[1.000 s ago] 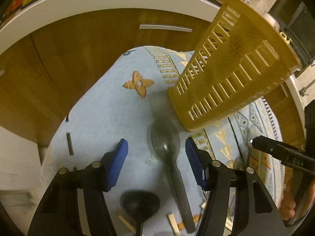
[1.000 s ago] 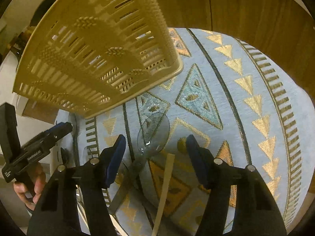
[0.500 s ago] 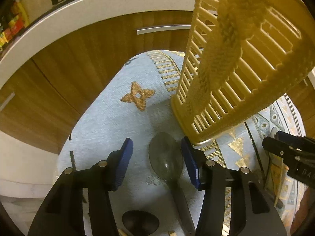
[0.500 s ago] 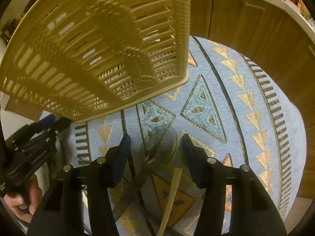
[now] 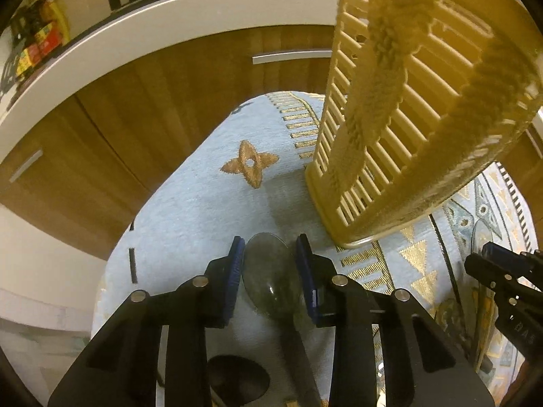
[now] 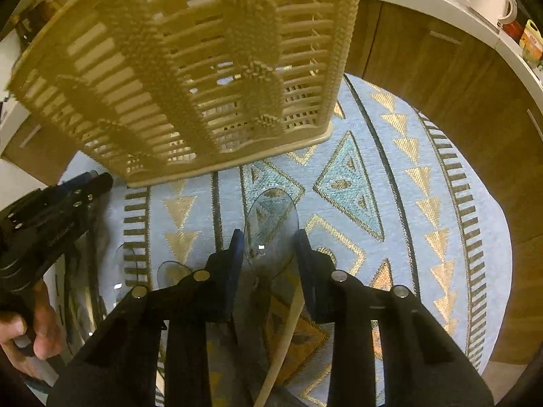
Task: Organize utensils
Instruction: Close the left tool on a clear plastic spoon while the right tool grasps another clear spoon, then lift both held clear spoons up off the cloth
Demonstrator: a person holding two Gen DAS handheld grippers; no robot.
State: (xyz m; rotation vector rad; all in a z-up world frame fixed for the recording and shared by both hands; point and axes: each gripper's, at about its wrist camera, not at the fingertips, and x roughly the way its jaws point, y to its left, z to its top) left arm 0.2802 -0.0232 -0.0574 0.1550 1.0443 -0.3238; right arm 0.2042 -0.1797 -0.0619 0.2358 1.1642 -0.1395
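Observation:
A yellow slatted utensil basket stands on the patterned cloth; it also shows in the right wrist view. My left gripper has its blue pads closed against the bowl of a clear grey plastic spoon. My right gripper has its pads closed against the bowl of another clear plastic spoon. Both spoons lie low over the cloth, just in front of the basket. The right gripper shows at the right edge of the left wrist view.
A dark spoon lies behind my left gripper. A wooden stick and more clear spoons lie by my right gripper. Wooden cabinets and a white counter edge ring the blue and gold cloth.
Both grippers moved forward toward the basket and their jaws narrowed from wide open until the pads met the spoon bowls.

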